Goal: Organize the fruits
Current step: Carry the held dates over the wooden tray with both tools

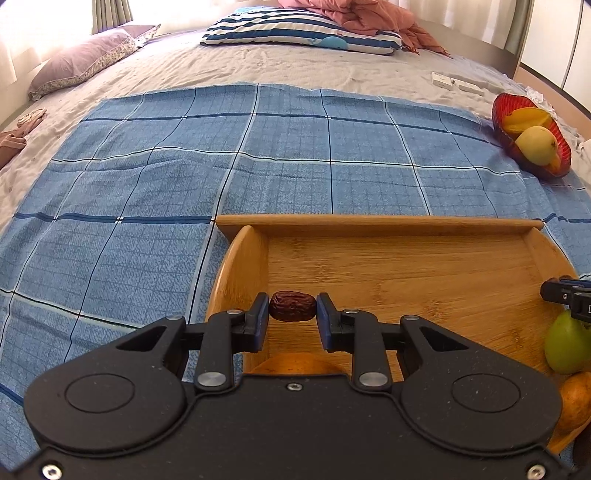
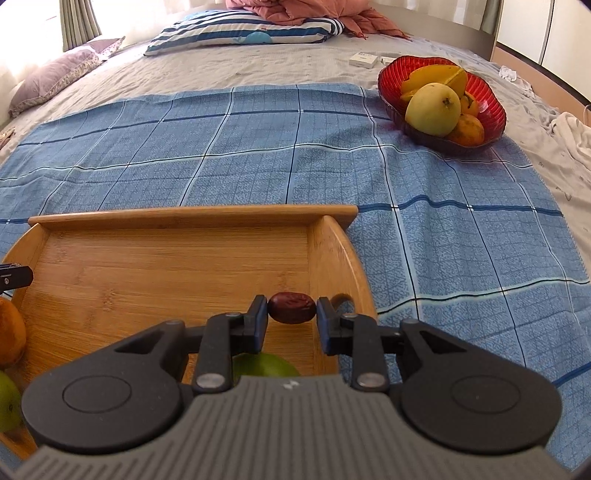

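A wooden tray (image 1: pixel 406 258) lies on a blue checked cloth (image 1: pixel 147 184); it also shows in the right wrist view (image 2: pixel 147 258). My left gripper (image 1: pixel 292 312) is shut on a wrinkled brown date (image 1: pixel 292 307), held just above the tray's left part. My right gripper (image 2: pixel 291 312) is shut on a second dark red date (image 2: pixel 291 307) above the tray's right part. A green fruit (image 1: pixel 567 347) and an orange-brown fruit (image 1: pixel 576 402) lie at the tray's near side. A red glass bowl (image 2: pixel 491 96) holds a yellow-green mango (image 2: pixel 432 109), a starfruit (image 2: pixel 436 77) and orange fruits.
The cloth lies on a grey bed. A striped pillow (image 2: pixel 243 29), a purple pillow (image 2: pixel 51 81) and a pink blanket (image 2: pixel 295 11) lie at the far end. White boxes (image 2: pixel 364 59) lie behind the bowl. White fabric (image 2: pixel 569 133) lies at the right edge.
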Demonstrator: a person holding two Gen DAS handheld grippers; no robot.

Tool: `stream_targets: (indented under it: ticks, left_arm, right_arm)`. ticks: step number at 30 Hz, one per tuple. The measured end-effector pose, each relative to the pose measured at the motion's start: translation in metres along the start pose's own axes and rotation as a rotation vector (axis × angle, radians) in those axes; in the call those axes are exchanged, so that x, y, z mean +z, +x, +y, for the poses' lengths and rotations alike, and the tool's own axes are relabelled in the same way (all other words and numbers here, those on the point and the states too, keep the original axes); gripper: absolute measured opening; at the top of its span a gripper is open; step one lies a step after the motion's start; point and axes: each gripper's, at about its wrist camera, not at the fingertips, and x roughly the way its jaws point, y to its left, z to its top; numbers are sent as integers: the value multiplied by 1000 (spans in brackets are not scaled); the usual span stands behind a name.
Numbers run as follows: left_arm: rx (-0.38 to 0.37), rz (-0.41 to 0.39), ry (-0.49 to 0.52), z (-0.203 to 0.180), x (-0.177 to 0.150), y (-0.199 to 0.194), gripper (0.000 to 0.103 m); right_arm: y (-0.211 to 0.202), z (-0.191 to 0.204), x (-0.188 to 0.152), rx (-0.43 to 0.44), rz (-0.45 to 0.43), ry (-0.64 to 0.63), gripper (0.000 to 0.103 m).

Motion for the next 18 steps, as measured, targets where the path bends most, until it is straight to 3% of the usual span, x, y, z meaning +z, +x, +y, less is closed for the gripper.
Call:
stream_targets:
  ticks: [18]
  left_arm:
    - [2, 19, 14, 1, -3, 11, 26]
  right_arm:
    - [10, 3, 1, 16, 20, -24, 35]
